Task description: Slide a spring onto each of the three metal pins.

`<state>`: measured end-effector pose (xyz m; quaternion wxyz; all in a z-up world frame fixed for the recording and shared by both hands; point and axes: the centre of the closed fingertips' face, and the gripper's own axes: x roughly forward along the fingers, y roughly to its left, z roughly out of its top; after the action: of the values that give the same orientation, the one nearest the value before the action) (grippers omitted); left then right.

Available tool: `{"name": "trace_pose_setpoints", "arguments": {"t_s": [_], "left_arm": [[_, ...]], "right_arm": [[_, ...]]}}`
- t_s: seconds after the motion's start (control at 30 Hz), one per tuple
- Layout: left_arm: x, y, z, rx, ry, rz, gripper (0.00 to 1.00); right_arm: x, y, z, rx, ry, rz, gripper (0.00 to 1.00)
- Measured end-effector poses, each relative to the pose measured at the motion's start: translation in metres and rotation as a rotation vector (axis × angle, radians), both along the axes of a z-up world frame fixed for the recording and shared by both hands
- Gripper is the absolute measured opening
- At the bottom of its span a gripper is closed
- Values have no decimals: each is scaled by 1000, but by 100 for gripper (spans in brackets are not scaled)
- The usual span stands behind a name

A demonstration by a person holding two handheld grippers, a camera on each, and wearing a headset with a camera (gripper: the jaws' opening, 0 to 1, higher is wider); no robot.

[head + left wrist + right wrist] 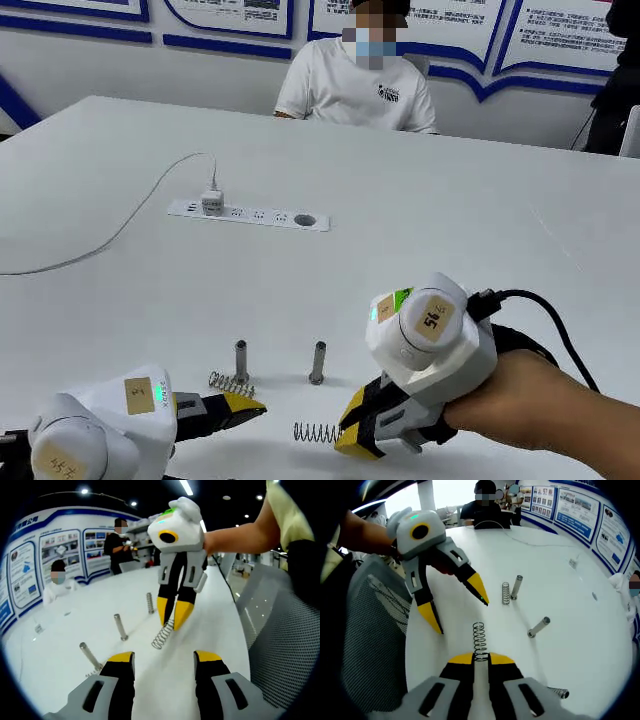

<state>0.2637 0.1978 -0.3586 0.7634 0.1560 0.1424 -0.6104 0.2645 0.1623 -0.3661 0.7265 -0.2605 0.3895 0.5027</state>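
Spring [316,432] sat at the lower centre of the head view, low over the white surface [450,220], its right end clamped in the right tool [352,432]. The left tool [164,656], at the lower left, held its jaws apart. Above them the right pin [318,362] stood upright, and a second spring [230,383] lay just beside the upright left pin [241,360].

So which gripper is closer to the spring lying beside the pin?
Left. The left gripper, open, has its tips just short of that spring. The right gripper is farther off to the side, shut on another spring.
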Motion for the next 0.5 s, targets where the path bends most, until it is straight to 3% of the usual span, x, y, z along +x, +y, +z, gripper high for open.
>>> {"name": "trace_pose_setpoints", "arguments": {"t_s": [0.5], "left_arm": [[-12, -9, 4, 12, -72, -81, 24]], "right_arm": [[-15, 14, 11, -23, 7, 86, 11]]}}
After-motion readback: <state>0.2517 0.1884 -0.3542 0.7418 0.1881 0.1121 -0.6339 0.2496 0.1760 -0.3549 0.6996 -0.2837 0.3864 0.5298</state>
